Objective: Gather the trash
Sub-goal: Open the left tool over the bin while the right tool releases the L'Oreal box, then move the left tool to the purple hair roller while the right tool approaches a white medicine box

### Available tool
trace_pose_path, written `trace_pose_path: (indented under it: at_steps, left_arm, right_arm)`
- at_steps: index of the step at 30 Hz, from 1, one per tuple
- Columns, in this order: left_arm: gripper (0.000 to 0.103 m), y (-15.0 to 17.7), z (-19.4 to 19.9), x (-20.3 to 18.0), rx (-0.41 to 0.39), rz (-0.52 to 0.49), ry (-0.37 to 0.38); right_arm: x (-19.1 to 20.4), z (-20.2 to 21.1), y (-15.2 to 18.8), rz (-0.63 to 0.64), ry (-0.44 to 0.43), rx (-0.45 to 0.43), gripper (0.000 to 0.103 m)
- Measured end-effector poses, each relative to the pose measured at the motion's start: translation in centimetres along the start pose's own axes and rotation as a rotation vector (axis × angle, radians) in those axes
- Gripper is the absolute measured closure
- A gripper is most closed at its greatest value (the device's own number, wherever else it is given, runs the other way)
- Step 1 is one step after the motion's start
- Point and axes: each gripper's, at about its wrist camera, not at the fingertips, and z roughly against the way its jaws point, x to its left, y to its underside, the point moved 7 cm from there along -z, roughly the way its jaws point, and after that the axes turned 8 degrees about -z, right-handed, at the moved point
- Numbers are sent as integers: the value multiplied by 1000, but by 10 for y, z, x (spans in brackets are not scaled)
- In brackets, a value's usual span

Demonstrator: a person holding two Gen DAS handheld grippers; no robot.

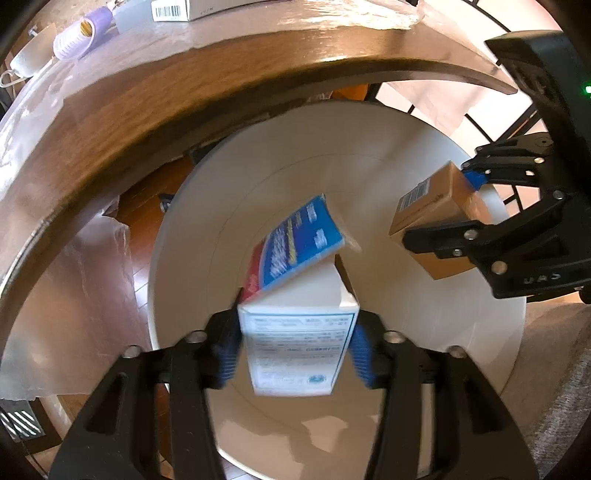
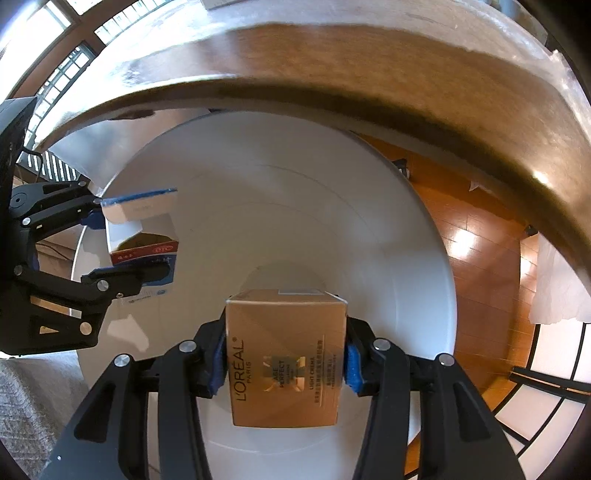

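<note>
A white medicine box [image 1: 295, 354] with a blue and red open flap stands between the fingers of my left gripper [image 1: 295, 325], over the mouth of a round white bin [image 1: 406, 122]. The blue pads [image 1: 364, 350] stand slightly off its sides and the box is blurred. My right gripper [image 2: 286, 328] straddles a gold L'Oreal carton [image 2: 284, 362] above the same bin [image 2: 295, 155], its pads just apart from the carton. Each view shows the other gripper: the right gripper [image 1: 439, 203] with the carton [image 1: 439, 221], and the left gripper [image 2: 129, 240] with the medicine box [image 2: 144, 236]. Both point steeply down.
A round wooden table [image 1: 184, 92] covered in clear film arches over the far side of the bin. On it lie a purple-sleeved bulb [image 1: 79, 35], a white barcoded box [image 1: 192, 7] and a white cup [image 1: 26, 55]. Wood floor [image 2: 480, 258] and grey carpet [image 1: 554, 369] surround the bin.
</note>
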Motion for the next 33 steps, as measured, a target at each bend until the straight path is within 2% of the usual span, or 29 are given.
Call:
trace_pose_path:
  at_steps: [1, 2, 5, 9, 10, 12, 14, 15, 17, 19, 22, 25, 29, 33]
  left_arm:
    - [37, 0, 3, 2, -9, 0, -11]
    - [36, 0, 5, 4, -13, 0, -11]
    - [36, 1, 13, 5, -20, 10, -6]
    - [36, 1, 42, 9, -66, 27, 1]
    - [36, -2, 56, 11, -91, 31, 3]
    - [27, -9, 85, 15, -156, 39, 9]
    - [8, -23, 124, 24, -263, 49, -20]
    - [3, -28, 138, 30, -304, 56, -47]
    - [1, -44, 168, 50, -409, 90, -133]
    - [1, -57, 180, 72, -448, 137, -194]
    - [1, -78, 183, 102, -462, 204, -221]
    - [1, -88, 180, 122, -469, 236, -238]
    - [1, -107, 161, 150, -424, 237, -258]
    - [1, -113, 143, 172, -379, 251, -245]
  right_arm:
    - [0, 2, 0, 1, 6, -8, 34]
    - [0, 6, 0, 5, 15, -20, 30]
    - [1, 17, 0, 19, 36, -45, 27]
    - [2, 48, 1, 20, 45, -104, 22]
    - [2, 61, 0, 21, 46, -128, 20]
    - [6, 91, -6, 24, 48, -196, 16]
    - [11, 118, -15, 28, 50, -275, 7]
    - [13, 131, -20, 29, 58, -322, 4]
    - [16, 154, -38, 29, 102, -427, 4]
    - [15, 162, -55, 17, 122, -487, 4]
    - [26, 155, -79, 13, 74, -491, 4]
    - [32, 140, -101, 25, 67, -489, 4]
    - [34, 116, -125, 27, 47, -457, 4]
    - [37, 95, -142, 13, 28, -423, 4]
